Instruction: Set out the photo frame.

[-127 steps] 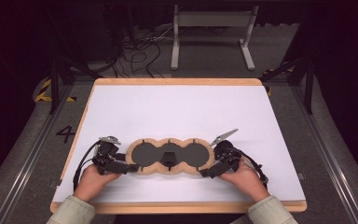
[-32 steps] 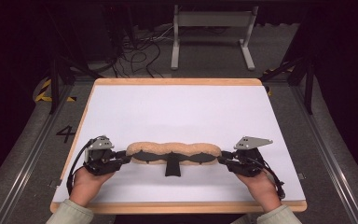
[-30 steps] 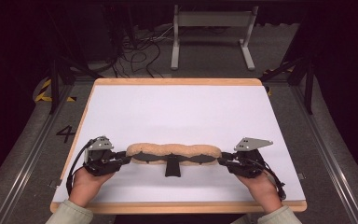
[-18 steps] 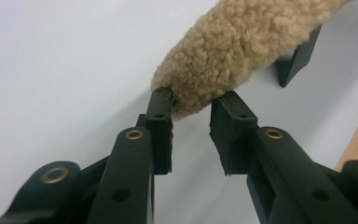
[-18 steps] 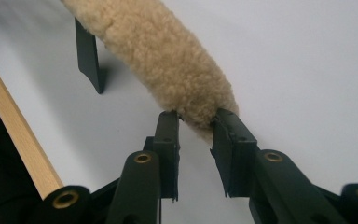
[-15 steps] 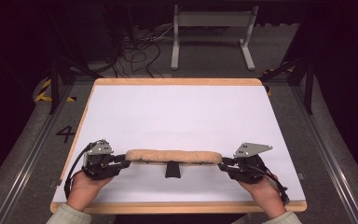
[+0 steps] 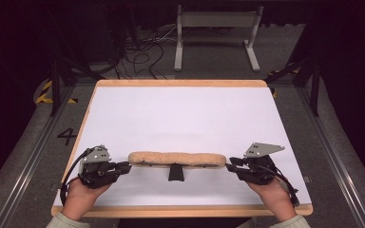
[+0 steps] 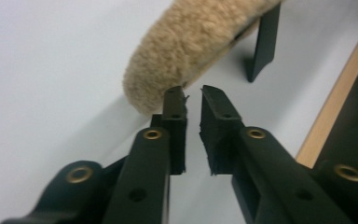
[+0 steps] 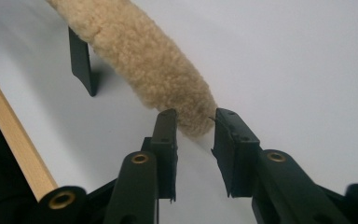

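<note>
While the left gripper (image 7: 123,166) sat low at the left of the high view, its jaws stood slightly parted, with nothing between them, their tips just beside the near end of a tan fleecy pad (image 7: 177,159). The right gripper (image 7: 232,164), low at the right, had its jaws apart too, the pad's other end (image 9: 193,119) reaching up to the gap between their tips (whether it touched them I could not tell). The pad lay edge-on across the lower middle of the frame, raised on a black stand (image 7: 175,173). Beneath lay the white table (image 7: 180,114) with its wooden edge (image 7: 180,210).
</note>
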The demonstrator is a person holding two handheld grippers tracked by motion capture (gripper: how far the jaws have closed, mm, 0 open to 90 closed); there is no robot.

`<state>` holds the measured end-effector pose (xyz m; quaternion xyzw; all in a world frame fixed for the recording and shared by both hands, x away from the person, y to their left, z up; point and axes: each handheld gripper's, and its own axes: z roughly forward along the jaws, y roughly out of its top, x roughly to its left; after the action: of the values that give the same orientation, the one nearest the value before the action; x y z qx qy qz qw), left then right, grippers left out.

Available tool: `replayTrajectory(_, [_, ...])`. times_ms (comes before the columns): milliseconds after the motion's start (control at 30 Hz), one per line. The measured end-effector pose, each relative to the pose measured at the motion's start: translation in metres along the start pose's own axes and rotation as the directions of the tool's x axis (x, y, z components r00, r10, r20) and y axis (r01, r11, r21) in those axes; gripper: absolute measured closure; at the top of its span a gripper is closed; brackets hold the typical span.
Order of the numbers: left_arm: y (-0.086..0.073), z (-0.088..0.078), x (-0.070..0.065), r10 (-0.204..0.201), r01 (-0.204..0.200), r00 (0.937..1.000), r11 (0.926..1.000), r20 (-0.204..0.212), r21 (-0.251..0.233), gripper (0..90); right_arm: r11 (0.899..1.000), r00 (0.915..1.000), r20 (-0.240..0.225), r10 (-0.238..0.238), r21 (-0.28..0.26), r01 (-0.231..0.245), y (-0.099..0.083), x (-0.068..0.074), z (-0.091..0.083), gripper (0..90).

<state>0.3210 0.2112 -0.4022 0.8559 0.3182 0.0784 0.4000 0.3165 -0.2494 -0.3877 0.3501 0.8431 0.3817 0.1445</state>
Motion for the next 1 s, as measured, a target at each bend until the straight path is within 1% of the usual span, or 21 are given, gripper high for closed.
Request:
replayTrajectory(67, [0.002,0.002,-0.004,0.023,-0.023,0.9997,0.9995,-0.001,0.020,86.9,1.000,1.0000,0.008,-0.002,-0.001,0.002,0.000,-0.001,-0.001,73.3])
replayTrajectory(100, [0.003,0.002,-0.006,0.039,-0.039,0.9992,0.9988,0.000,0.031,89.6,1.000,1.0000,0.005,-0.001,0.002,0.001,0.000,-0.001,-0.002,74.9])
replayTrajectory(133, [0.004,0.003,-0.009,0.051,-0.051,0.9987,0.9979,-0.001,0.041,89.8,1.000,1.0000,0.005,-0.002,0.006,0.001,0.000,-0.002,-0.003,76.6])
replayTrajectory(167, [0.004,0.003,-0.009,0.051,-0.051,0.9987,0.9979,-0.001,0.041,89.9,1.000,1.0000,0.005,-0.002,0.006,0.001,0.000,-0.002,-0.003,76.6])
replayTrajectory(200, [0.005,0.004,-0.012,0.069,-0.068,0.9976,0.9963,-0.011,0.053,89.9,1.000,1.0000,0.006,-0.002,0.012,0.001,0.000,-0.002,-0.003,78.7])
replayTrajectory(267, [0.008,0.005,-0.017,0.088,-0.088,0.9961,0.9935,-0.005,0.072,89.9,1.000,1.0000,-0.004,-0.008,0.019,0.009,0.000,-0.003,-0.005,85.6])
replayTrajectory(300, [0.009,0.006,-0.019,0.099,-0.098,0.9951,0.9916,-0.003,0.084,89.9,1.000,1.0000,-0.002,-0.008,0.021,0.008,0.000,-0.003,-0.006,86.6])
replayTrajectory(333, [0.009,0.008,-0.020,0.102,-0.101,0.9948,0.9910,-0.006,0.088,89.9,1.000,1.0000,-0.001,-0.008,0.023,0.008,0.000,-0.003,-0.006,87.3])
replayTrajectory(367, [0.009,0.010,-0.021,0.112,-0.111,0.9936,0.9884,-0.010,0.104,89.9,1.000,1.0000,-0.001,-0.007,0.022,0.007,0.000,-0.004,-0.006,87.8])
replayTrajectory(433, [0.009,0.013,-0.022,0.116,-0.114,0.9931,0.9864,-0.015,0.118,89.9,1.000,1.0000,0.002,-0.004,0.021,0.003,0.000,-0.004,-0.006,88.5])
replayTrajectory(500, [0.008,0.017,-0.021,0.123,-0.118,0.9919,0.9843,-0.031,0.131,89.8,1.000,1.0000,0.007,-0.001,0.025,0.001,0.001,-0.006,-0.005,90.0])
replayTrajectory(533, [0.008,0.018,-0.020,0.125,-0.119,0.9914,0.9835,-0.039,0.137,89.8,1.000,0.9999,0.011,0.009,0.026,-0.009,0.001,-0.006,-0.004,90.0])
replayTrajectory(600, [0.007,0.022,-0.017,0.119,-0.111,0.9914,0.9844,-0.055,0.137,89.9,0.999,0.9995,0.020,0.025,0.033,-0.026,0.001,-0.009,-0.002,90.0])
replayTrajectory(667, [0.006,0.027,-0.013,0.104,-0.095,0.9927,0.9861,-0.061,0.137,89.9,0.999,0.9988,0.031,0.038,0.034,-0.039,0.001,-0.011,0.000,90.0])
replayTrajectory(733, [0.005,0.030,-0.008,0.080,-0.071,0.9952,0.9882,-0.058,0.135,89.9,0.998,0.9980,0.040,0.049,0.037,-0.050,0.001,-0.013,0.003,90.0])
replayTrajectory(767, [0.005,0.030,-0.008,0.080,-0.071,0.9952,0.9882,-0.058,0.135,89.9,0.998,0.9977,0.041,0.054,0.041,-0.055,0.001,-0.014,0.006,90.0])
replayTrajectory(800, [0.005,0.032,-0.006,0.069,-0.061,0.9959,0.9901,-0.058,0.126,90.0,0.997,0.9977,0.043,0.052,0.047,-0.054,0.002,-0.014,0.008,90.0])
replayTrajectory(900, [0.004,0.034,-0.003,0.056,-0.050,0.9970,0.9924,-0.053,0.113,90.0,0.998,0.9982,0.044,0.040,0.056,-0.042,0.002,-0.016,0.013,90.0])
replayTrajectory(1000, [0.004,0.037,-0.003,0.049,-0.043,0.9971,0.9939,-0.058,0.101,90.0,0.996,0.9977,0.051,0.046,0.068,-0.049,0.002,-0.018,0.019,90.0])
